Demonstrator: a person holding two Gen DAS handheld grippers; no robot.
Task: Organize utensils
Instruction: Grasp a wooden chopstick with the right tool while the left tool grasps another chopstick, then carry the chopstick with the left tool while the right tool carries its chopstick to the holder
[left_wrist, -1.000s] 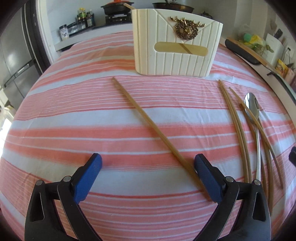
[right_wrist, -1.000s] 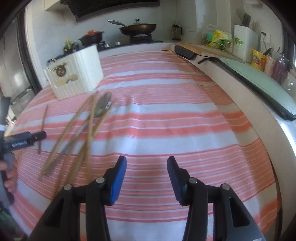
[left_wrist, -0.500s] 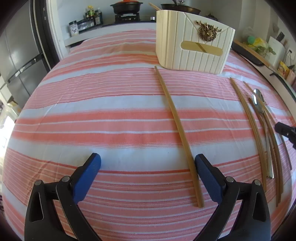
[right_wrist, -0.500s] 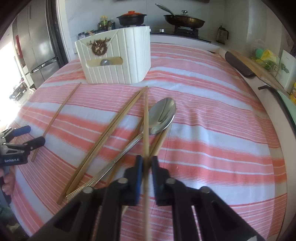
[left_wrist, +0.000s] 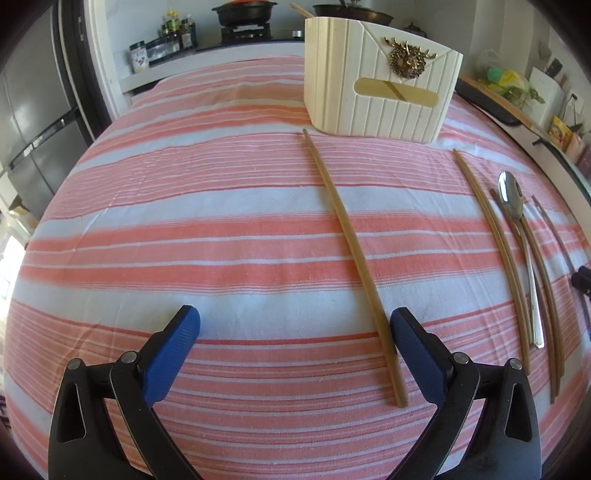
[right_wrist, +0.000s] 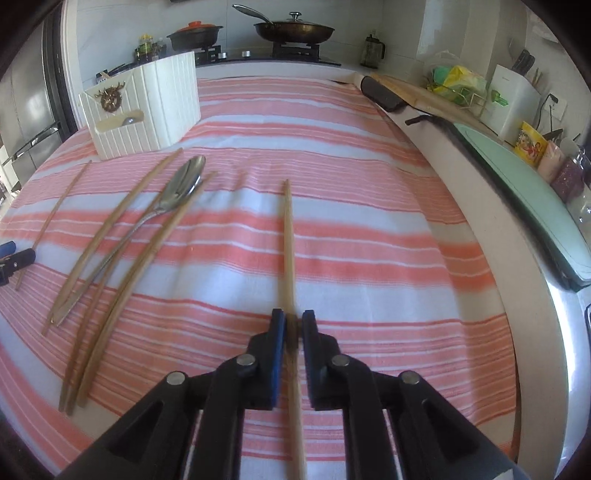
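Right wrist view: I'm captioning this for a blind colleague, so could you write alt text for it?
The right gripper is shut on a wooden chopstick that points forward above a pink-striped tablecloth. To the left lie more chopsticks and a metal spoon, with a cream utensil holder beyond.

**Bright daylight, heavy fisheye bending**

Daylight is flooding both views, evenly lighting the pink-and-white striped tablecloth (left_wrist: 221, 229); shadows are staying faint. A blown-out white patch is glaring at the left edge of the left wrist view. The shiny steel spoon (right_wrist: 177, 192) is catching highlights. Fisheye is curving straight stripes and darkening the corners into black vignette. The thin bamboo chopstick (right_wrist: 290, 251) is blurring near the right wrist lens.
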